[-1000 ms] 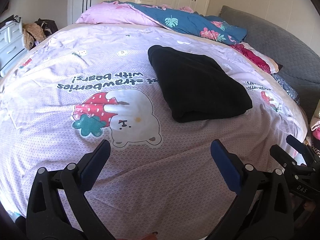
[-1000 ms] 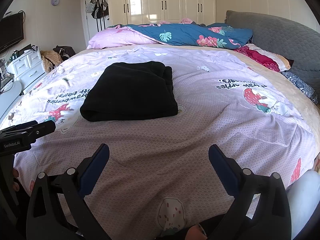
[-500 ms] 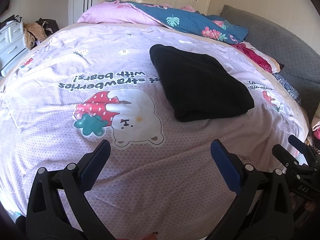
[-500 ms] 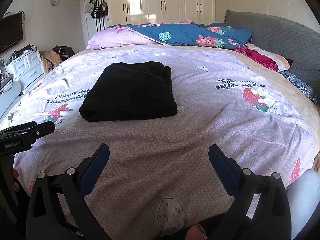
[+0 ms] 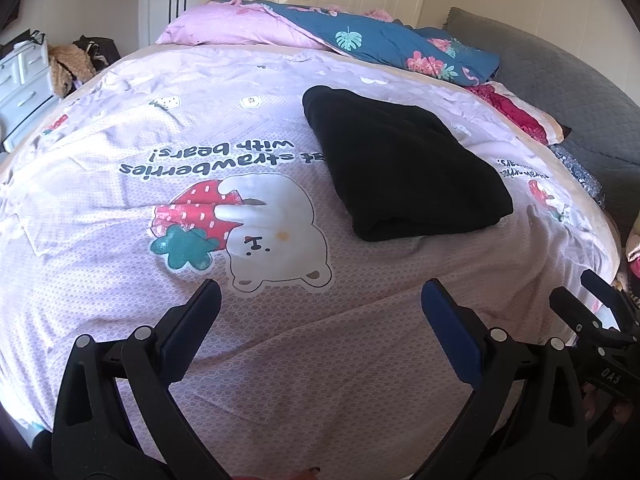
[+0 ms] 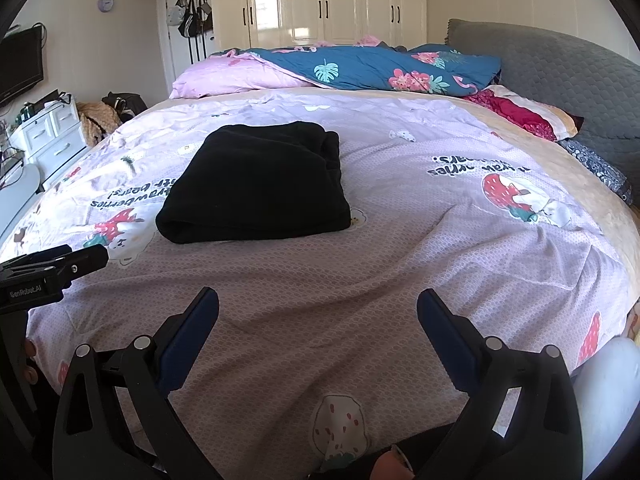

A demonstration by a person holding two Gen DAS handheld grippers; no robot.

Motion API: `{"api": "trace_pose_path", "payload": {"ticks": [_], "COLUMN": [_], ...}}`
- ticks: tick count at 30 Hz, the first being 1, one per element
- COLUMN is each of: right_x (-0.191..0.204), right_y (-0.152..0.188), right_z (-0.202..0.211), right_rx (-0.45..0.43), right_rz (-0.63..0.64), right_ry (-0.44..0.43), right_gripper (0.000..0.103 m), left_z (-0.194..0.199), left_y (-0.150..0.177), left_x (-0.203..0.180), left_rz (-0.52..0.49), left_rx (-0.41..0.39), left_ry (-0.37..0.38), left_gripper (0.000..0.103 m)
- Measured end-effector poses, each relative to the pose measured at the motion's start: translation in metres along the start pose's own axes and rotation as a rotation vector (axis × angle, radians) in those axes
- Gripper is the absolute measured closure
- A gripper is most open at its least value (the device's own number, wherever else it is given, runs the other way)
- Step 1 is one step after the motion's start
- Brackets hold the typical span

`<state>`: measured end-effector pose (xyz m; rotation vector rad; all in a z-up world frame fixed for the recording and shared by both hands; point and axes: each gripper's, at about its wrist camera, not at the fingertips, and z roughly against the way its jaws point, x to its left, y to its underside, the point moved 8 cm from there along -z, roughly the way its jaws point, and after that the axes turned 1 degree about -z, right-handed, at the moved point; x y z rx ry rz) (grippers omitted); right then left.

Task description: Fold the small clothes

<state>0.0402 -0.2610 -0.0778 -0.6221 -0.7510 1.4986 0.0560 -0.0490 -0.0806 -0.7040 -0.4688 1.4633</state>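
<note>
Claws are both gaping wide, the left gripper and right gripper gripping nothing, hovering over bare bedspread short of the folded black garment.

Bed, lilac bear-print cover; folded black garment on it.

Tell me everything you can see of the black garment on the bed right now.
The black garment is a dark, matte, soft-looking cloth, already folded into a thick, roughly rectangular bundle of several layers. Its rounded fold edge faces the cameras; bunched layers show at the far right corner. It lies flat on the lilac bear-and-strawberry bedspread, partly covering the printed text. Nothing else touches it; both grippers are apart from it.
</note>
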Motion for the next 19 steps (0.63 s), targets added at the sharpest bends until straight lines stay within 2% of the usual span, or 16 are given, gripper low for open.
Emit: {"api": "trace_pose_path", "payload": {"ticks": [7, 9, 11, 12, 15, 17, 19], "right_x": [-0.004, -0.022, -0.060, -0.081, -0.191, -0.264, -0.349], "right_y": [0.000, -0.003, -0.005, -0.005, 0.011, 0.035, 0.078], "right_z": [0.000, 0.006, 0.014, 0.018, 0.041, 0.058, 0.083], "right_rx": [0.004, -0.010, -0.031, -0.040, -0.039, -0.022, 0.034], "right_rz": [-0.027, -0.083, -0.194, -0.240, -0.408, -0.521, -0.626], "right_ry": [0.017, 0.045, 0.101, 0.149, 0.421, 0.598, 0.837], "right_gripper": [0.004, 0.004, 0.004, 0.004, 0.004, 0.004, 0.004], "left_z": [-0.002, -0.002, -0.001, -0.002, -0.004, -0.003, 0.001], "left_y": [0.002, 0.001, -0.004, -0.008, -0.026, -0.040, -0.051], "left_x": [0.003, 0.010, 0.030, 0.045, 0.123, 0.193, 0.277], "left_rz": [0.004, 0.023, 0.071, 0.091, 0.178, 0.240, 0.330], "left_rx": [0.010, 0.015, 0.010, 0.011, 0.003, -0.009, -0.023], "left_ry": [-0.011, -0.004, 0.000, -0.011, -0.116, -0.245, -0.388], "left_gripper": [0.009, 0.009, 0.009, 0.009, 0.009, 0.009, 0.009]}}
